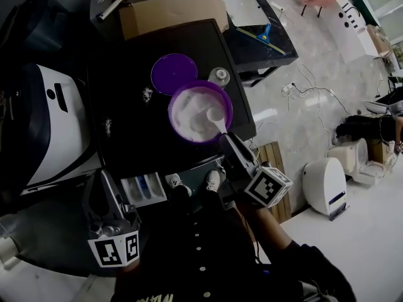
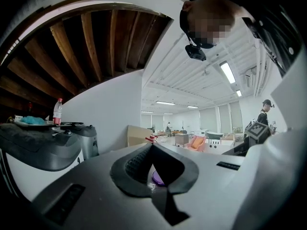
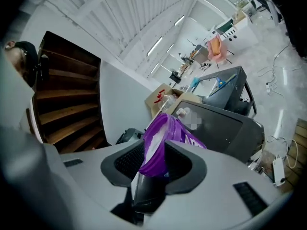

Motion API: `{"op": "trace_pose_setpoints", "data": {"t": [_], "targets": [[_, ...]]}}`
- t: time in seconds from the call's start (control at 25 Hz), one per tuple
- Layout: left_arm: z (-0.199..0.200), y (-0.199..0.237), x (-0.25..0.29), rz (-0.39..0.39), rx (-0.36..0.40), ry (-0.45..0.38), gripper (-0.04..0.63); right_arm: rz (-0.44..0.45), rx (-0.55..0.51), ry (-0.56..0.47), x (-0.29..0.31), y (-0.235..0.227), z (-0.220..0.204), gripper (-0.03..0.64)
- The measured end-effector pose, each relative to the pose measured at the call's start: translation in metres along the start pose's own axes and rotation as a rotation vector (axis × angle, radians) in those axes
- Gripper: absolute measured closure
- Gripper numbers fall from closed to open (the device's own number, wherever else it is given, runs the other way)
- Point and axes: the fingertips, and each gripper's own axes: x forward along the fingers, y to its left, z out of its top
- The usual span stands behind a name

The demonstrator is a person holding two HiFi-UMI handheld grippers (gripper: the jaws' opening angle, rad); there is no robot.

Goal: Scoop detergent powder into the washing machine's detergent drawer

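Observation:
A purple tub (image 1: 200, 112) of white powder stands open on the dark machine top (image 1: 126, 131), with its purple lid (image 1: 174, 73) lying just behind it. A white scoop (image 1: 217, 118) lies in the powder. My right gripper (image 1: 225, 137) is shut on the scoop's handle. In the right gripper view the tub (image 3: 160, 138) fills the space ahead of the right gripper (image 3: 156, 164), and the white handle (image 3: 135, 185) sits between the pads. The white detergent drawer (image 1: 143, 189) is pulled out below the top's front edge. My left gripper (image 1: 101, 180) hangs left of the drawer, open and holding nothing. In the left gripper view the left gripper (image 2: 156, 169) points level.
Small spills of powder (image 1: 147, 94) mark the dark top. A clear bottle (image 1: 219, 75) stands right of the lid and a cardboard box (image 1: 170, 11) sits behind. A white appliance (image 1: 50, 124) is at the left. The person's shoes (image 1: 176, 181) are beside the drawer.

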Motion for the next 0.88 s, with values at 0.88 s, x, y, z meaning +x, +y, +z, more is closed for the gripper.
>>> {"op": "trace_pose_setpoints", "data": {"t": [0.88], "targets": [[-0.008, 0.011, 0.01, -0.021, -0.026, 0.005, 0.581, -0.018, -0.139, -0.007, 0.0, 0.005, 0.001, 0.586]]}}
